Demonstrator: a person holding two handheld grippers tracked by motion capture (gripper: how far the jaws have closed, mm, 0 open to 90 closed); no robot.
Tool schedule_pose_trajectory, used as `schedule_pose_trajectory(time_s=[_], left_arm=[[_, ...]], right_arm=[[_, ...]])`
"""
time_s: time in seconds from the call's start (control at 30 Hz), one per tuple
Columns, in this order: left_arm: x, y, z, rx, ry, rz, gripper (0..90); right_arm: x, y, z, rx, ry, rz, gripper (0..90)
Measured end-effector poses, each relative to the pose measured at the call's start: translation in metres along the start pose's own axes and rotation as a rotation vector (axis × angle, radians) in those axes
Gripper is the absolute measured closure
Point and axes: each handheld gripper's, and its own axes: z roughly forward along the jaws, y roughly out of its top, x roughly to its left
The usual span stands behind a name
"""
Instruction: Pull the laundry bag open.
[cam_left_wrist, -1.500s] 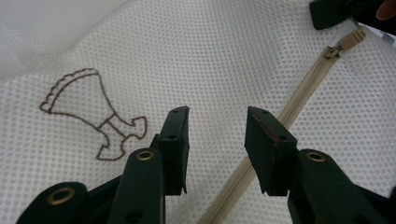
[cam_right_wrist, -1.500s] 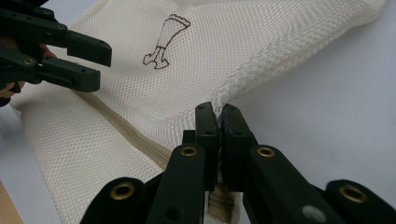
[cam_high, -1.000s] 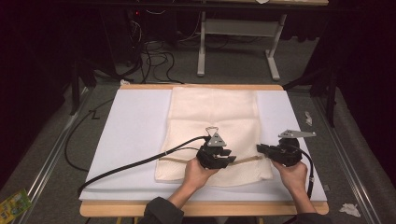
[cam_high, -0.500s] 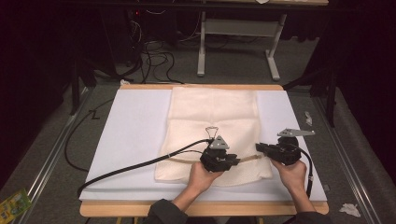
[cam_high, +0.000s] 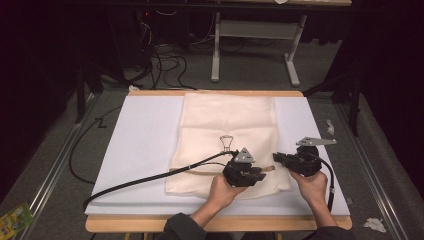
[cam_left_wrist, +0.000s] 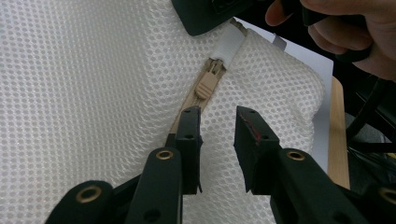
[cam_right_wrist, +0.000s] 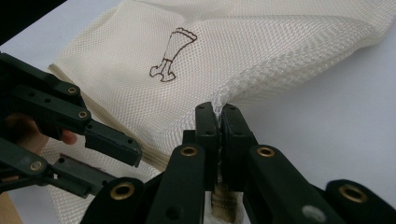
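Note:
A cream mesh bag (cam_high: 227, 130) lies flat on the white board (cam_high: 145, 150). A tan zipper runs along the bag's near edge. My right gripper (cam_right_wrist: 217, 116) is shut on the bag's edge at the zipper's end, and in the high view the right gripper (cam_high: 278, 159) sits at the bag's near right corner. My left gripper (cam_left_wrist: 218, 122) stands open just short of the tan zipper pull (cam_left_wrist: 208, 84). Its jaws have just been opening, and only mesh and zipper tape lie under them. In the high view the left gripper (cam_high: 259, 175) points right toward the other one.
A dark printed motif (cam_high: 226, 142) marks the bag's middle. The left gripper's black cable (cam_high: 150, 177) trails left across the board. The wooden table edge (cam_high: 215, 222) lies near the person. Table legs and cables stand on the floor beyond; paper scraps (cam_high: 372, 224) lie at right.
The left hand and its gripper have shifted right along the bag's near edge, closer to the right gripper. The right gripper has stayed put, still shut on the bag.

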Motion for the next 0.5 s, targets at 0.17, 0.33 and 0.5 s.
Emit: schedule_pose_trajectory(time_s=[0.17,0.33,0.5], left_arm=[[0.001,0.0,0.007,0.006,0.0,-0.016,68.1],[0.001,0.001,0.012,0.019,-0.003,-0.013,67.8],[0.004,0.004,0.016,0.002,-0.002,-0.036,67.5]], right_arm=[[0.001,0.001,0.0,-0.003,0.005,-0.003,88.4],[0.002,0.002,0.0,-0.002,0.006,-0.005,88.4],[0.003,0.002,0.0,-0.006,0.016,-0.008,88.4]])
